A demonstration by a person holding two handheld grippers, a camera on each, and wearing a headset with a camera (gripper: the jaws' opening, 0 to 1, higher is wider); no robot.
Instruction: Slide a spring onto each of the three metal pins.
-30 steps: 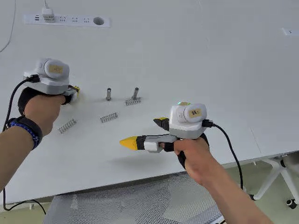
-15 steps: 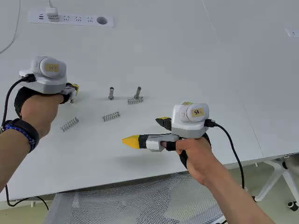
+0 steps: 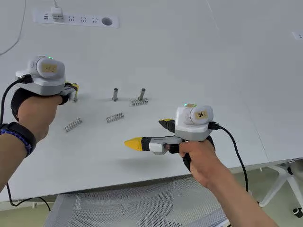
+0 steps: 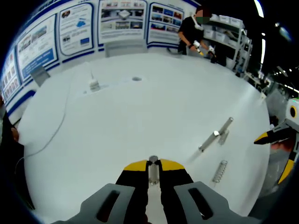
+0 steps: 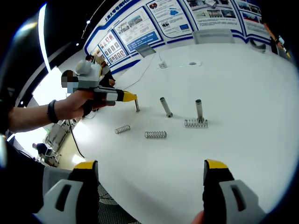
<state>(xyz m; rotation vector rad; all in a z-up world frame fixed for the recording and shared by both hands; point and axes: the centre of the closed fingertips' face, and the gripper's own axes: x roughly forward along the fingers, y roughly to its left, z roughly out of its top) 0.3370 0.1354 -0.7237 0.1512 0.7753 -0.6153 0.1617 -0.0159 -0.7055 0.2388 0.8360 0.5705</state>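
Observation:
My left gripper (image 3: 72, 91) (image 4: 153, 165) is shut on an upright metal pin (image 4: 153, 171) (image 5: 136, 105) at the left of the white table (image 3: 189, 61). To its right stand two more pins (image 3: 115, 93) (image 3: 141, 94). A spring (image 3: 139, 101) lies at the foot of the right pin, a second spring (image 3: 115, 117) lies nearer me, and a third spring (image 3: 73, 125) lies below the left gripper. My right gripper (image 3: 150, 134) (image 5: 149, 168) hovers open near the front edge with nothing between its jaws, which point left toward the springs.
A white power strip (image 3: 75, 19) with a plug lies at the table's far left. The right gripper's black cable (image 3: 236, 151) hangs over the front edge. A person (image 4: 195, 28) stands far behind the table, near shelves.
The left gripper has drifted a little to the left, away from the two free pins, with its jaws still on the pin. The right gripper has held its place.

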